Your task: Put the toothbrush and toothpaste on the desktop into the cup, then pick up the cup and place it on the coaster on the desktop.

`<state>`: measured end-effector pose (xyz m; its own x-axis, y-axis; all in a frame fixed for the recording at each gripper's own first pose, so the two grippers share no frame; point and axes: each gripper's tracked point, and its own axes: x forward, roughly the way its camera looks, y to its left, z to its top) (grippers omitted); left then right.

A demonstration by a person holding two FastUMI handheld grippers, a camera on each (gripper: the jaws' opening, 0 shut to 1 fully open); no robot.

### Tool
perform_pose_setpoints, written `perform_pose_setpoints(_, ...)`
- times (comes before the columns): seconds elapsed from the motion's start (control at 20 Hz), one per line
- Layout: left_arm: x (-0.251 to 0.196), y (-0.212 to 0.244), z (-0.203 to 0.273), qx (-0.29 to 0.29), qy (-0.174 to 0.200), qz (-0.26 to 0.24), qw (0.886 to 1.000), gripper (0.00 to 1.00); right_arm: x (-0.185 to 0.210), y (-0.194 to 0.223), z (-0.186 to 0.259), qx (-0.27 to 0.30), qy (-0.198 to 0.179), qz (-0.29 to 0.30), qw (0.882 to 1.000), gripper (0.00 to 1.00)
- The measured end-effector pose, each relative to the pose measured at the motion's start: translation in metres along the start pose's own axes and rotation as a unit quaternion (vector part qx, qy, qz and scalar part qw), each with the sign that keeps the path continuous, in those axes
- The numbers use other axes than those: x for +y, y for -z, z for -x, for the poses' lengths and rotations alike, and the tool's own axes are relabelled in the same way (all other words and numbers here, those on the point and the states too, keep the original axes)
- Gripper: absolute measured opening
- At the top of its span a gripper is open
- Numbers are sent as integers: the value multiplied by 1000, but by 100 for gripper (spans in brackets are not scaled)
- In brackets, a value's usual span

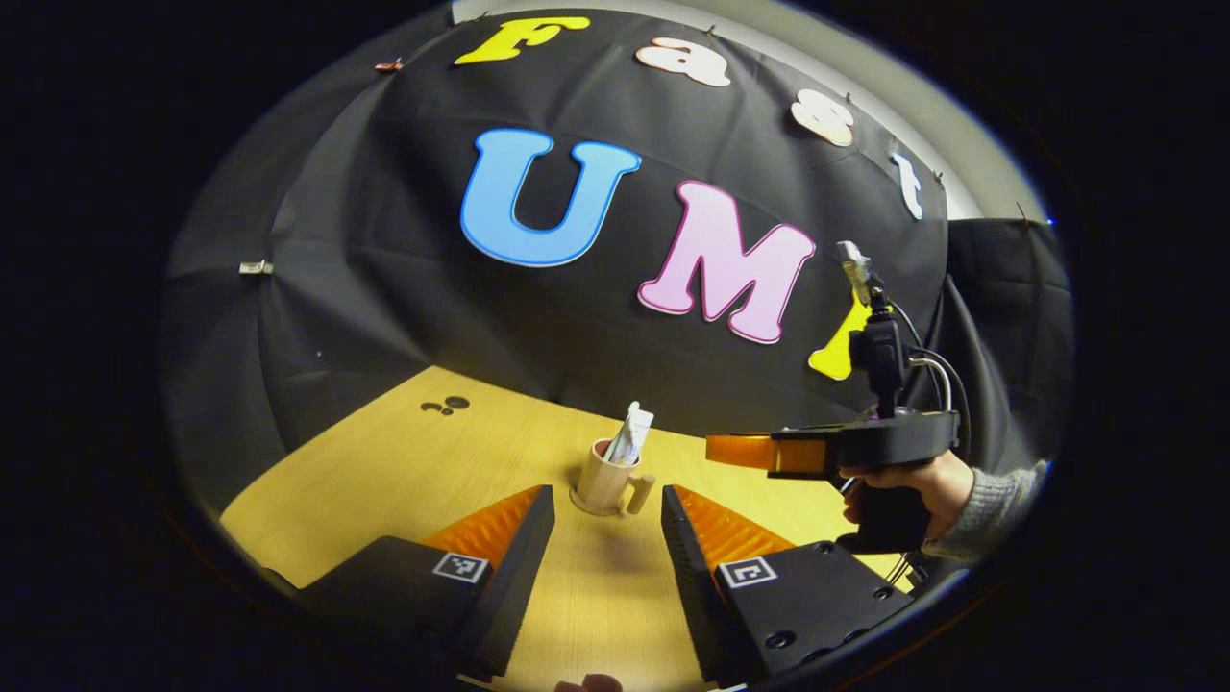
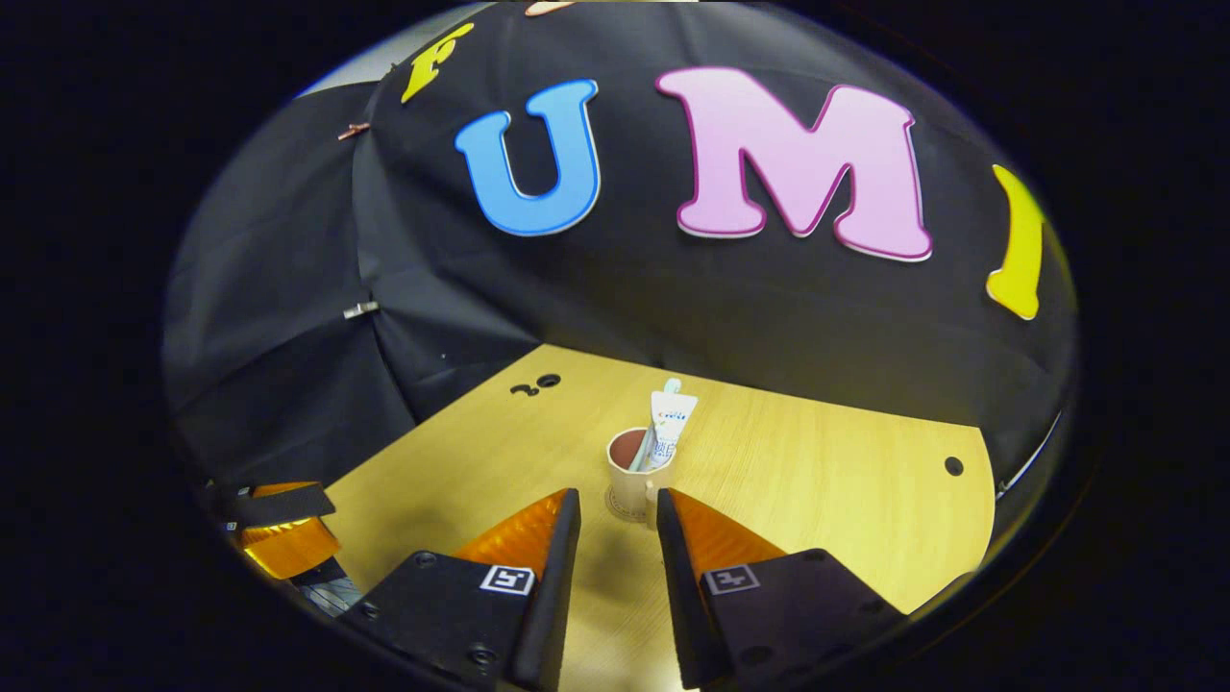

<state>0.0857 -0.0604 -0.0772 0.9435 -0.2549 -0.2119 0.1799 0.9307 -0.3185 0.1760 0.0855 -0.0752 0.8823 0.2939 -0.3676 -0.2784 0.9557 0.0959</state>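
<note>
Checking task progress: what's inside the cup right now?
The cup holds the toothpaste tube, upright and sticking out above the rim, with a slim handle beside it, likely the toothbrush. Their lower ends are hidden by the cup wall.

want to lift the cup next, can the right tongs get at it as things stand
Probably yes. The right tongs stand open just short of the cup, with bare desktop between. The toothpaste sticks up above the rim, clear of a grip on the side.
</note>
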Motion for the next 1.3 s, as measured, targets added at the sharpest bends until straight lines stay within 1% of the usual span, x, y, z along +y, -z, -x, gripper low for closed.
perform_pose_setpoints(0.1, -13, -13, 4, -7, 9, -14, 1000, 75, 5, -11, 29, -19, 3, -12, 1000, 51)
perform_pose_setpoints(0.15, -22, -16, 6, -8, 18, -22, 1000, 76, 4, -13, 41, -28, 9, -9, 1000, 51)
perform_pose_setpoints(0.2, -29, -20, 8, -10, 23, -29, 999, 76, 4, -15, 53, -37, 14, -3, 999, 46)
perform_pose_setpoints(0.25, -35, -23, 11, -12, 27, -36, 999, 76, 5, -17, 65, -45, 17, -3, 999, 46)
perform_pose_setpoints(0.3, -42, -25, 13, -14, 33, -41, 999, 76, 8, -18, 78, -50, 17, -8, 999, 53)
perform_pose_setpoints(0.45, -60, -30, 20, -15, 44, -50, 998, 76, 3, -20, 109, -66, 34, -16, 997, 55)
perform_pose_setpoints(0.5, -66, -32, 24, -17, 48, -53, 997, 77, -1, -21, 113, -71, 39, -17, 997, 56)
perform_pose_setpoints(0.55, -71, -34, 27, -18, 53, -56, 997, 77, -1, -21, 123, -77, 40, -21, 996, 53)
perform_pose_setpoints(0.6, -77, -36, 30, -19, 60, -61, 996, 81, -1, -22, 133, -81, 42, -25, 996, 58)
perform_pose_setpoints(0.65, -82, -37, 33, -22, 66, -67, 995, 83, -1, -23, 141, -89, 42, -27, 995, 60)
perform_pose_setpoints(0.7, -85, -40, 36, -23, 67, -76, 995, 83, -4, -24, 151, -96, 47, -27, 994, 64)
perform_pose_setpoints(0.75, -87, -41, 39, -26, 69, -83, 994, 83, -6, -29, 159, -105, 51, -27, 993, 66)
perform_pose_setpoints(0.8, -90, -44, 42, -30, 73, -88, 993, 84, -7, -32, 166, -117, 55, -28, 991, 70)
perform_pose_setpoints(0.85, -95, -46, 43, -34, 80, -89, 992, 85, -8, -34, 173, -125, 60, -28, 990, 71)
perform_pose_setpoints(1.0, -101, -50, 48, -37, 83, -89, 992, 89, -9, -38, 189, -142, 67, -33, 987, 81)
perform_pose_setpoints(1.1, -106, -53, 51, -41, 84, -99, 991, 90, -11, -37, 198, -149, 71, -38, 986, 86)
perform_pose_setpoints(1.25, -113, -53, 55, -48, 86, -117, 988, 91, -12, -30, 207, -150, 78, -32, 985, 88)
perform_pose_setpoints(1.3, -116, -52, 57, -49, 87, -120, 988, 92, -13, -29, 210, -151, 80, -30, 985, 92)
